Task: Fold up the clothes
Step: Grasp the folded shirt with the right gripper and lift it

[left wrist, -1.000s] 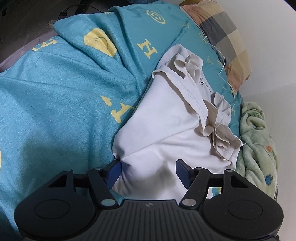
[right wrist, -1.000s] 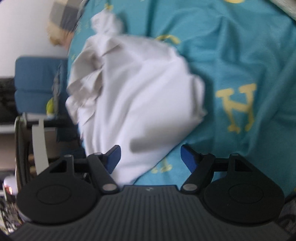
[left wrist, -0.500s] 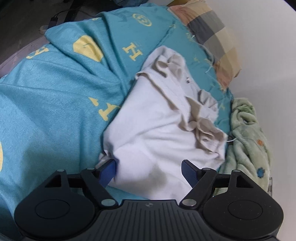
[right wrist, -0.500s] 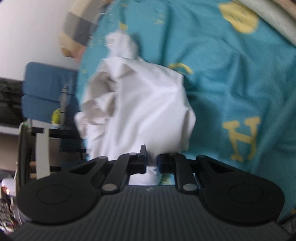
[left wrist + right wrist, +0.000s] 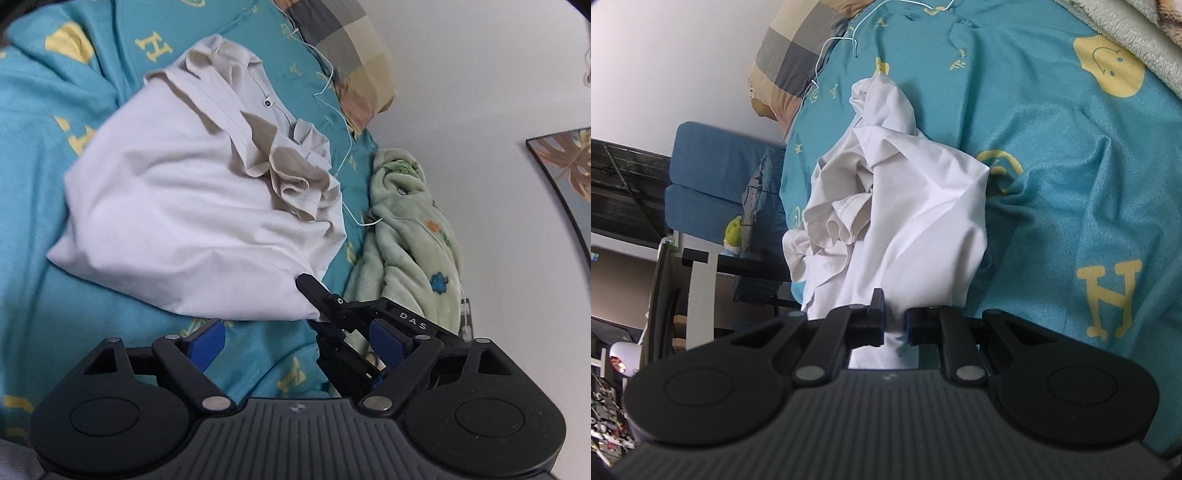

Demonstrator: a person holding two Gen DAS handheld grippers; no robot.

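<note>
Shirt (image 5: 192,206), white, with buttoned placket and crumpled sleeves, lying bunched on your teal bedspread (image 5: 55,295), which carries yellow letters and smiley faces. Collar end points toward the checked pillow (image 5: 347,48); near hem faces you.

Right gripper (image 5: 894,325): your jaws are pinched narrow on the shirt's near edge, white cloth caught between the pads. In the left wrist view the same gripper (image 5: 325,306) shows as a black fingertip clamping the shirt's lower right corner.

Left gripper (image 5: 295,341): your jaws stand wide and are opening, blue pads (image 5: 205,341) apart, nothing between them but bedspread; the shirt's hem lies just beyond the tips, not touched.

Thin white cord (image 5: 343,122): trails across the bedspread from pillow side past the shirt.

Green fleece blanket (image 5: 410,229): heaped beside the shirt, against the white wall (image 5: 480,74).

Framed leaf picture (image 5: 565,166): on that wall.

Blue chair (image 5: 716,177): beyond the bed edge, right wrist view.
</note>
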